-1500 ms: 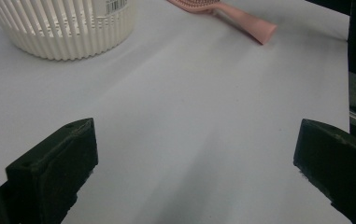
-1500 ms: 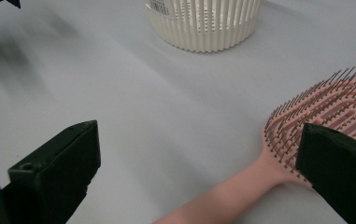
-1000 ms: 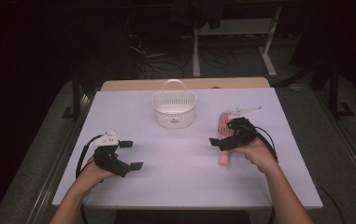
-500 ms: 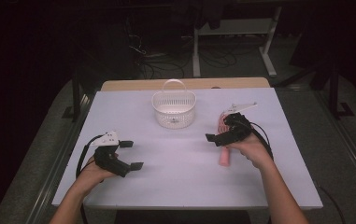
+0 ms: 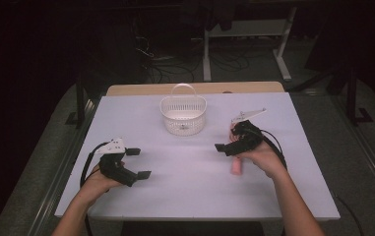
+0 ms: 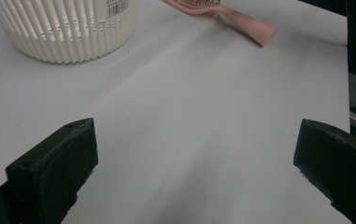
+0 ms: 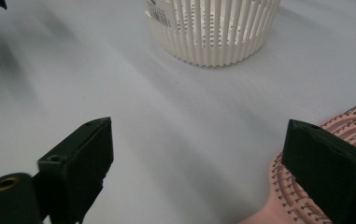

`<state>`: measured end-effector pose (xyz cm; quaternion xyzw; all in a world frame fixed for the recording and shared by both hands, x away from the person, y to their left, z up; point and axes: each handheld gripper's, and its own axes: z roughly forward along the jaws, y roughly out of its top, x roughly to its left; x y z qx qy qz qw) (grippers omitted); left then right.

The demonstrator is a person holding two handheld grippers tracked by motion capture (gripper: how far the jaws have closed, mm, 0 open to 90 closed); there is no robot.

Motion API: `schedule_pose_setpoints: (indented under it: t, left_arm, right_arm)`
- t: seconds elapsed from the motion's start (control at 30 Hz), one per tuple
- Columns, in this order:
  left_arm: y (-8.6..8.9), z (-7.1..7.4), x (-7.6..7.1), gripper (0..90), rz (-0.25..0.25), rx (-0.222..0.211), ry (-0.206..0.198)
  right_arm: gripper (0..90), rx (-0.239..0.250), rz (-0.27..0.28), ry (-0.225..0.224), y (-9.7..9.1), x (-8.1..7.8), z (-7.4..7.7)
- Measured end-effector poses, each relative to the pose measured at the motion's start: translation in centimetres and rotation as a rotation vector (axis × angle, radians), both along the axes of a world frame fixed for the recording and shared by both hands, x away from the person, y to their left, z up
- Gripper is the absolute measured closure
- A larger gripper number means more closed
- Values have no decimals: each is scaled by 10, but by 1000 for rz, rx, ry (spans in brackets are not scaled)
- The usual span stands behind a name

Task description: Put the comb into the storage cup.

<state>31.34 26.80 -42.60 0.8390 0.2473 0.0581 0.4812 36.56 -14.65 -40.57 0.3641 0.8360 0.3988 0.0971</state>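
One white basket (image 5: 183,114) stands beyond the pink hairbrush (image 5: 236,167); both hand-held grippers gape wide.

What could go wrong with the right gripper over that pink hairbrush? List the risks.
1. The right gripper has just been closing its jaws, yet the hairbrush lies beside and under one jaw, not between them; it may close on nothing.
2. That jaw sits over the bristles, so a grip there could slip or push the brush across the table.
3. The basket looks light; a brush carried in low could knock it.
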Motion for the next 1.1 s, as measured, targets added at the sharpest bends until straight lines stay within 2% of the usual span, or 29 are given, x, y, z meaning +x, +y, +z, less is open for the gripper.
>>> schedule_pose_setpoints:
  t: [0.27, 0.33, 0.4, 0.73, 0.77, 0.8, 0.83, 1.03, 1.1]
  left_arm:
    - [0, 0, 0, 0, 0, 0, 0]
    - [0, 0, 0, 0, 0, 1, 1]
    - [0, 0, 0, 0, 0, 1, 1]
    - [0, 0, 0, 0, 1, 0, 1]
    - [0, 0, 0, 0, 1, 0, 1]
    - [0, 0, 0, 0, 3, -3, -1]
    - [0, 0, 0, 0, 3, -3, -1]
    - [0, 0, 0, 0, 2, -1, -1]
    - [0, 0, 0, 0, 2, -2, -1]
  right_arm:
    - [245, -13, 31, 32, 2, -2, -3]
    - [310, -28, 40, 49, 3, -3, -5]
    - [330, -35, 44, 52, 4, -4, -6]
    - [608, -61, 72, 86, 5, -7, -11]
    - [608, -61, 72, 86, 5, -7, -11]
    - [694, -72, 78, 90, 5, -8, -12]
    - [722, -76, 80, 94, 6, -8, -13]
    - [864, -93, 98, 112, 6, -9, -15]
    - [885, -100, 105, 116, 5, -10, -17]
